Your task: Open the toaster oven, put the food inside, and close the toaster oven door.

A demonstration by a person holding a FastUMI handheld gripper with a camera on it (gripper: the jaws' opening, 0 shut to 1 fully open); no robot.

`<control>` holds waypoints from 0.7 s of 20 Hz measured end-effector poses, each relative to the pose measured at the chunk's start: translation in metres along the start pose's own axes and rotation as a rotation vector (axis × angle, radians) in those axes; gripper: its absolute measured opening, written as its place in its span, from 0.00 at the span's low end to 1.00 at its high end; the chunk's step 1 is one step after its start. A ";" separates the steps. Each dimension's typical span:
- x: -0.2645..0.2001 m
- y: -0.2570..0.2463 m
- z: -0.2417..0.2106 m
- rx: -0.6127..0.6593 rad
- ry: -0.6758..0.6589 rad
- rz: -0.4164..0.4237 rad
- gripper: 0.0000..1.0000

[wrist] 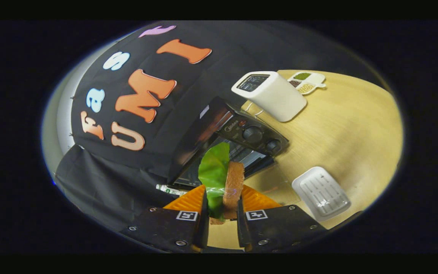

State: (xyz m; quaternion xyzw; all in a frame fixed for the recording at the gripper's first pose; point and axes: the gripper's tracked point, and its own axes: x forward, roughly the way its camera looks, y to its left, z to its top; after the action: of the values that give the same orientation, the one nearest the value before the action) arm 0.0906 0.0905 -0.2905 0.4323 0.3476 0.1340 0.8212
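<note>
- Pale wooden worktop (340,125) runs under a black cloth booth wall; on it stands a black toaster oven (238,140) with two round knobs, its glass door dropped open toward the fingers.
- Beyond the oven stands a white pop-up toaster (272,95), and farther off lies a small divided white dish (307,81) of green and brown bits.
- To the right of the fingers, near them, a white ridged rectangular tray (321,192) lies empty.
- The gripper (222,213) has its fingers clenched on the food (224,182), a brown bread slice standing on edge with a green lettuce leaf against its left face; one finger presses each side.
- The food is held off the worktop, just in front of the open oven mouth, its top rising past the fingertips.
- Judging by its look, the food should be light, so weight should be no trouble.
- The bread seems soft and crushable; a hard squeeze would likely dent it, so a moderate grip across its flat faces suits best.
- The leaf looks thin, floppy and perhaps slick; it may slide out or catch on the oven's rack.
- Holding low on the slice, as now, leaves the top free to lead into the oven.
- Whether the food is real or a model cannot be told.
</note>
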 end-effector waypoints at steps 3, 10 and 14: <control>0.029 -0.002 -0.012 0.090 -0.065 0.002 0.31; 0.103 0.008 -0.019 0.235 -0.218 0.005 0.31; 0.140 0.010 -0.019 0.293 -0.323 -0.049 0.33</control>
State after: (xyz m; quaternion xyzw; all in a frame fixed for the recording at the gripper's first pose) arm 0.1796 0.1817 -0.3535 0.5543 0.2377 -0.0090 0.7976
